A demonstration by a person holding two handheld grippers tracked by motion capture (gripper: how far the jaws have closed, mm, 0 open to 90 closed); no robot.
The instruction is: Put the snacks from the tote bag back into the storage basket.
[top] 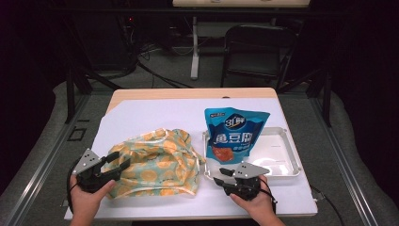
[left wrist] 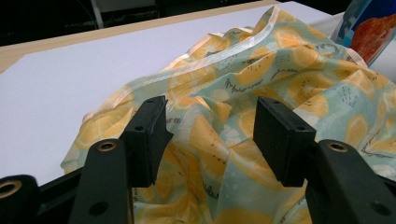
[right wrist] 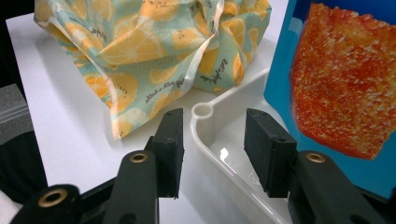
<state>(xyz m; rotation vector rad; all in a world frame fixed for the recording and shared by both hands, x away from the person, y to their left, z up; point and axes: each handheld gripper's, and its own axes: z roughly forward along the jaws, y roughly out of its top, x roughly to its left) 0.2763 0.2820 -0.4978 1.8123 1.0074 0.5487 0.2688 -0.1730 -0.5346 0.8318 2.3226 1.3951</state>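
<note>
We see the left gripper point(top: 116, 161) with its jaws apart, hovering over the near left part of the crumpled lemon-print plastic bag point(top: 157, 162) that lies on the white table sheet point(top: 141, 115), nothing pinched between the pads. The right gripper point(top: 224, 176) also stands open, its jaws straddling the near corner of the clear plastic tray point(top: 287, 160). In that tray stands the blue snack pouch point(top: 235, 134), just right of the bag.

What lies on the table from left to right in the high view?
Left gripper → crumpled lemon-print fabric bag → right gripper → upright blue snack pouch → clear plastic tray.
</note>
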